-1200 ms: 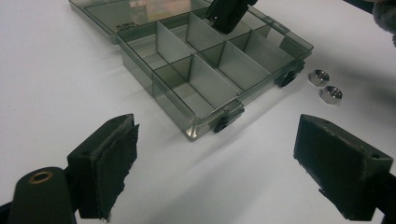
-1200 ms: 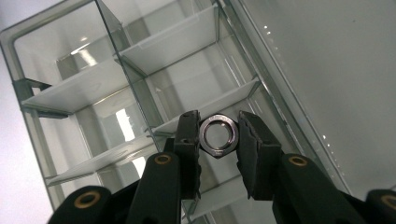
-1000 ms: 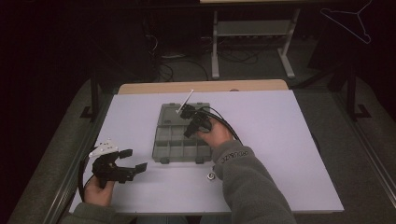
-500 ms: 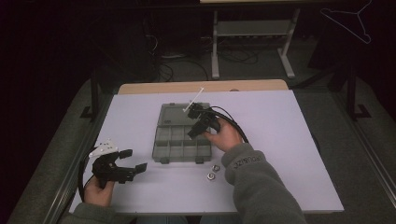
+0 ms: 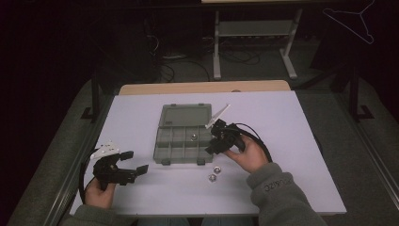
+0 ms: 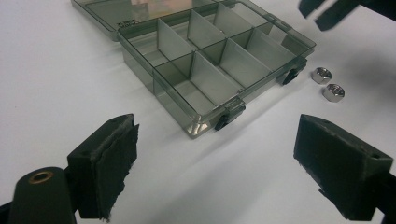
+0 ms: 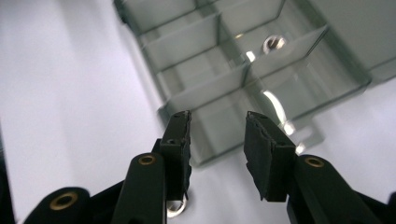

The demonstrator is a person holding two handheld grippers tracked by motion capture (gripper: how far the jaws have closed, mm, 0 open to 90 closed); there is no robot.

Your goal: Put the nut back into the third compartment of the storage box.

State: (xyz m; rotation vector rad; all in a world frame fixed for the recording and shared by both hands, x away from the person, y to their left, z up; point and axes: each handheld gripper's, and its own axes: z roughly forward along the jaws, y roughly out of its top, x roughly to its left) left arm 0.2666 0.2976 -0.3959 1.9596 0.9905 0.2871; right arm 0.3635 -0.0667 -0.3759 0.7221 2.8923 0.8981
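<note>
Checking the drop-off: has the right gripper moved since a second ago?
Yes. The right gripper has pulled back from over the organizer box toward its near right corner, fingers just opening, nothing between them.

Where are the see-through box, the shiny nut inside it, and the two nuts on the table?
Box point(image 5: 180, 151): high view, a divider wall.
Nut inside the box point(image 5: 193, 137): high view, its top.
Two loose nuts point(image 6: 321, 74): left gripper view, the farther nut's top.
</note>
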